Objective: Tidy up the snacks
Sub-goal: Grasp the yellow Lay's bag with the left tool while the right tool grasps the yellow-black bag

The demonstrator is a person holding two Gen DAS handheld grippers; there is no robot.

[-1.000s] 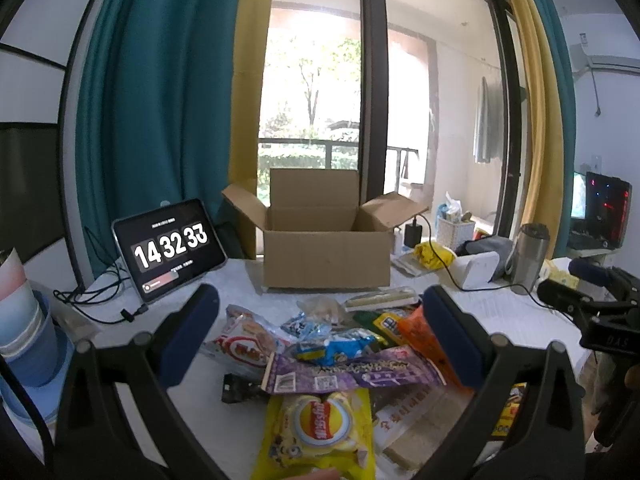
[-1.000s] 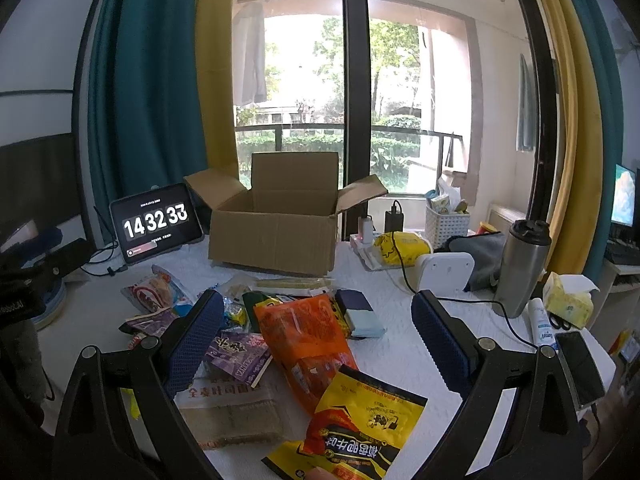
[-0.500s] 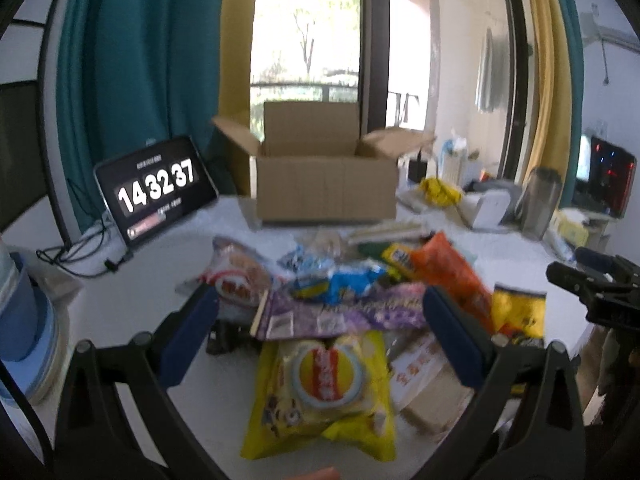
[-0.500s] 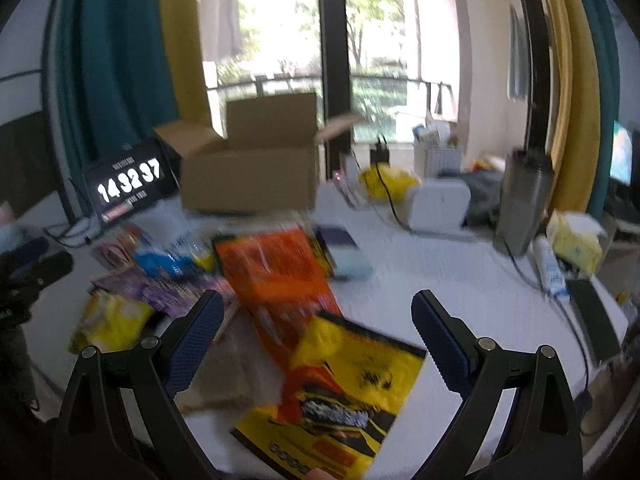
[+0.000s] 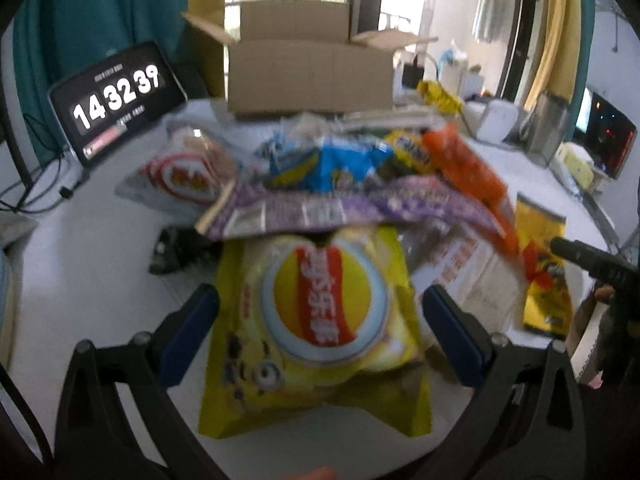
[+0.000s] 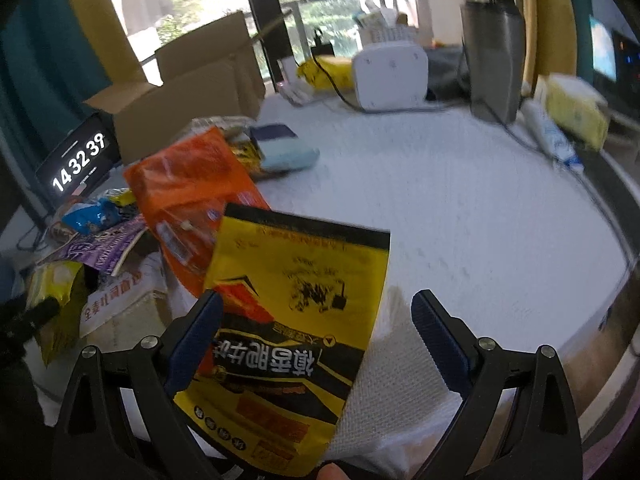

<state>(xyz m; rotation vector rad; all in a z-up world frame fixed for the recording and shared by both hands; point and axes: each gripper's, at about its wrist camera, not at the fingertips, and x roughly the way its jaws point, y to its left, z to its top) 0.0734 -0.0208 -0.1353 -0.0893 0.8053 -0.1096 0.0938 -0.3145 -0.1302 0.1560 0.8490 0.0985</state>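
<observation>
Fingers wide open on both sides, nothing held. Left gripper [image 5: 320,336] straddles the yellow chip bag [image 5: 320,320]: bag lies flat on the surface [image 5: 100,264], centred in the gap, pads beside its edges; contact I can't tell, frame is blurred. Right gripper [image 6: 316,340] has the yellow-black pouch [image 6: 296,320] between its fingers, sitting toward the left pad [image 6: 196,336], clear gap on the right side.

Next out: beige paper pack [image 5: 476,276], purple wrapper [image 5: 320,210], orange bag [image 6: 188,196], blue packet [image 5: 328,160], red-white bag [image 5: 184,176], all heaped together mid-surface, overlapping.

Far end: cardboard box [image 5: 310,76], flaps open, behind the heap. Inside not visible from either view.

Progress, my read: basically at the start. Every snack I can see is on the surface, none visibly in the box. Whole heap left to move, assuming the box is the target.
</observation>
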